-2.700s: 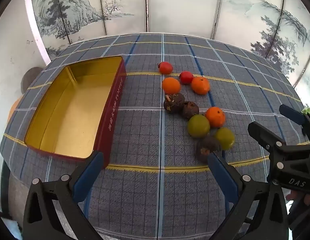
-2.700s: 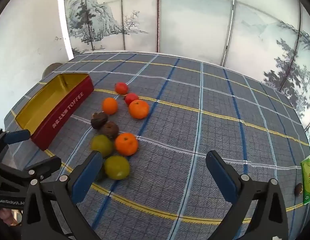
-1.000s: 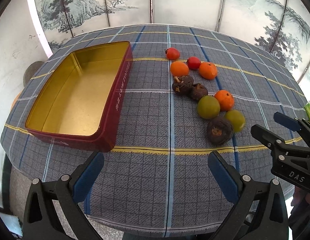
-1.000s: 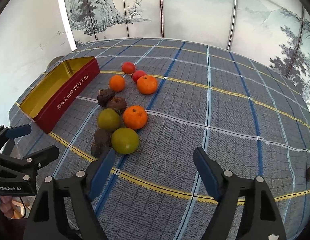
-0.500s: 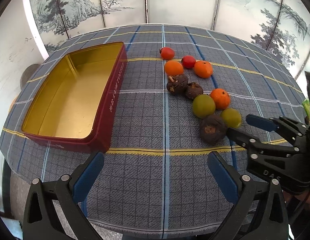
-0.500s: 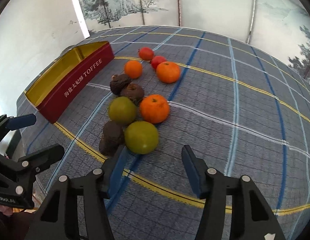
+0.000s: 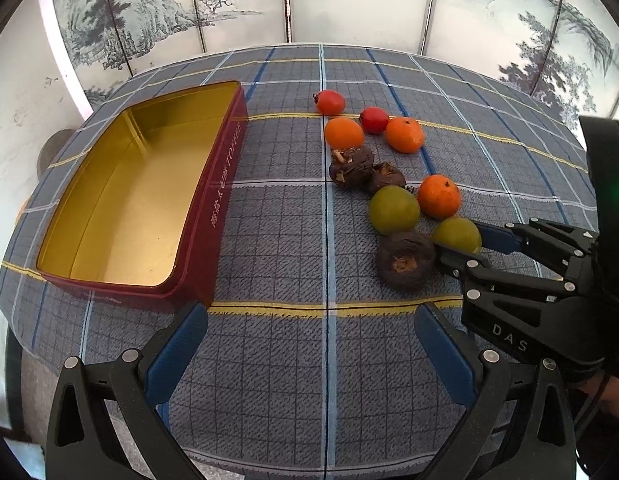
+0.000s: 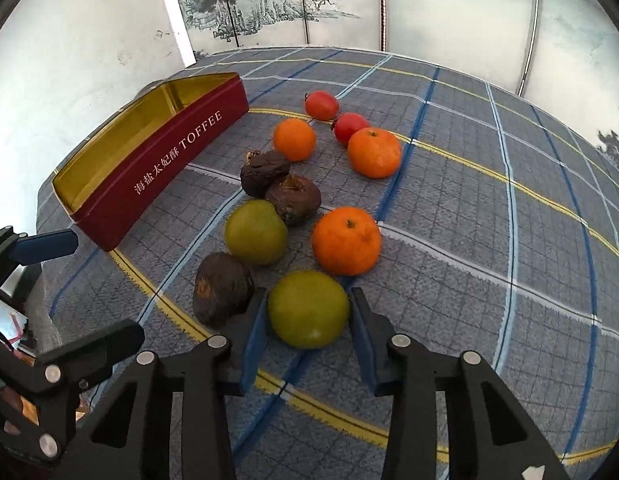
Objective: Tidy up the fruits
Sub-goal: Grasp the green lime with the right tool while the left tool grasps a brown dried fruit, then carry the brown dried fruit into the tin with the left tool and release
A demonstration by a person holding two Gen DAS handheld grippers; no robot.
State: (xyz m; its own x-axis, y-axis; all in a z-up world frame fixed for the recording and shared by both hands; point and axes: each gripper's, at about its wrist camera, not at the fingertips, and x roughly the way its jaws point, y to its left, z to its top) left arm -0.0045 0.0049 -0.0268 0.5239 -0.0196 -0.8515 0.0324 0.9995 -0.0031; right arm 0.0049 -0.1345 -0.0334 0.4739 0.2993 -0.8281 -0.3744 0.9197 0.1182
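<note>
Here, in the left wrist view, the toffee tin (image 7: 121,196) sits empty on the tablecloth (image 7: 277,360), seemingly meant to receive the fruits clustered to its right; the left gripper (image 7: 309,348) hovers wide apart over bare cloth, holding nothing. In the right wrist view, the right gripper (image 8: 308,322) brackets the nearest green fruit (image 8: 308,309), pads at its sides; whether they press yet, I cannot tell. A dark brown fruit (image 8: 221,294) lies just beside it.

The nearest fruit (image 8: 308,309) sits between the right gripper (image 8: 308,334) fingers. The other fruits (image 8: 345,240) lie ahead; the tin (image 8: 149,160) lies far left.
</note>
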